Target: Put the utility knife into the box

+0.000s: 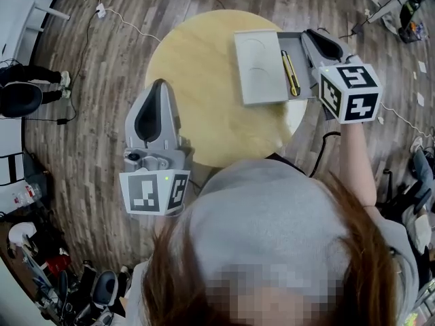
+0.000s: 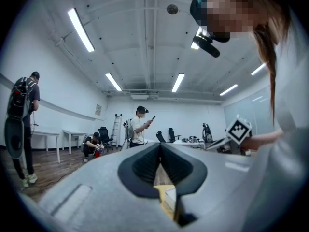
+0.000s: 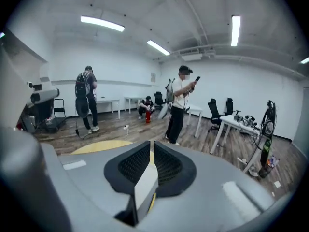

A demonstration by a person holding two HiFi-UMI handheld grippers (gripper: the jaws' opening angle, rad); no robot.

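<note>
The yellow utility knife lies lengthwise in the darker half of an open grey box at the right rim of the round wooden table. The box's pale lid lies flat beside it, to the left. My right gripper hovers just right of the knife; its jaws stand almost together with a thin slit and nothing between them. A yellow sliver of the knife shows below the jaws. My left gripper hangs at the table's left edge, shut and empty.
A white cable runs over the wood floor beyond the table. In the room stand a person looking at a phone and another with a backpack, with desks and office chairs behind.
</note>
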